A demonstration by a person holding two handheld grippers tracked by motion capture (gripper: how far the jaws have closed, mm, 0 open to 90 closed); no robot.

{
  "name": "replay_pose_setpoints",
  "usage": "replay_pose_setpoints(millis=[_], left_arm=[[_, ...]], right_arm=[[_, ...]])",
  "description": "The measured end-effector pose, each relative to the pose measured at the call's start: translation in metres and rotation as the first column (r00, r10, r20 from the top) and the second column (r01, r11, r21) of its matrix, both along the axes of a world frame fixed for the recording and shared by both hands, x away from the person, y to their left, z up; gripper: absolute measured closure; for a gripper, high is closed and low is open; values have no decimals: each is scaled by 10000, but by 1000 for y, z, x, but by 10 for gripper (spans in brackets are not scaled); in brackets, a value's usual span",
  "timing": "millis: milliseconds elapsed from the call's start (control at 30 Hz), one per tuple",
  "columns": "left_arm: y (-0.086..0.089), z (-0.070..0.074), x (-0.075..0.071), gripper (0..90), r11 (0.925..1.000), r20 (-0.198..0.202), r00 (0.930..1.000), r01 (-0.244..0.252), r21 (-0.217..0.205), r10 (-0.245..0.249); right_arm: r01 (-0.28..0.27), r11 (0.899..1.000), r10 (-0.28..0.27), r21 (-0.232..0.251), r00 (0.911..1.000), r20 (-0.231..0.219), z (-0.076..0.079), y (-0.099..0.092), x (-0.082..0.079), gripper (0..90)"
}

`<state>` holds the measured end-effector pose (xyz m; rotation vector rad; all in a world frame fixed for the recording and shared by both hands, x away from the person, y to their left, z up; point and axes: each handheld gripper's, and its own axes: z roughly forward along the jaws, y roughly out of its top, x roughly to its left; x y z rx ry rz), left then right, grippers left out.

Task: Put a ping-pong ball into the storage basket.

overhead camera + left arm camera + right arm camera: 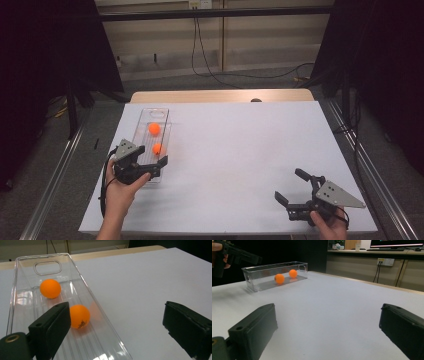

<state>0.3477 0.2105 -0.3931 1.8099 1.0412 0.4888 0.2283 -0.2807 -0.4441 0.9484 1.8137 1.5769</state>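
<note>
Balls (79, 316) look light, smooth, prone to roll; nearer one sits just beyond left gripper (150, 167), jaws wide, empty; pinch across its middle; right gripper (292, 187) gapes too.

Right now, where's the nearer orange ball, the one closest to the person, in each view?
High view: nearer orange ball left of centre, inside the clear tray.
Left gripper view: low centre-left, beside the left jaw.
Right gripper view: upper left, the left of the two.
Shared landmark: the farther orange ball.
</note>
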Motion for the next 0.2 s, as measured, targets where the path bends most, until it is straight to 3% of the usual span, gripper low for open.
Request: replay_pose_setpoints(millis=[200], left_arm=[[7, -11, -6, 53, 9989, -136, 9999, 69, -457, -75]], right_arm=[[-6, 10000, 6, -41, 10000, 10, 0, 1, 0, 9]])
